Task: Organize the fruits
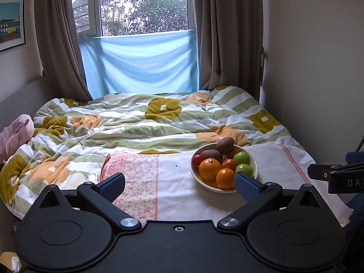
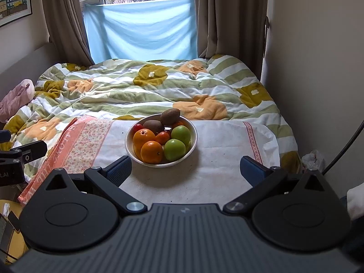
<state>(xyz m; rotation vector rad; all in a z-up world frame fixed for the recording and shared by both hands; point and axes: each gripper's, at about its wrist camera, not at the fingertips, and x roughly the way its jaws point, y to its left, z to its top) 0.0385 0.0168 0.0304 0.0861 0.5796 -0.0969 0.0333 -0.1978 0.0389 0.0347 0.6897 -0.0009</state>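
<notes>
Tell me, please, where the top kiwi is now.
In the right wrist view the top kiwi sits at the far rim of the bowl, leaning on a second kiwi to its left, behind the green apples.

Both set low at the foot of the bed (image 1: 136, 122), looking forward along open tool fingers toward the window (image 1: 143, 4). From the left wrist, fruit bowl (image 1: 254, 175) right of centre, partly behind the right fingertip. From the right wrist, nearer and aimed lower, bowl (image 2: 193, 146) centred. Shared: bowl, patterned cloth (image 2: 218, 150), duvet, curtains (image 2: 227, 16), blue sheet (image 2: 143, 27).
</notes>
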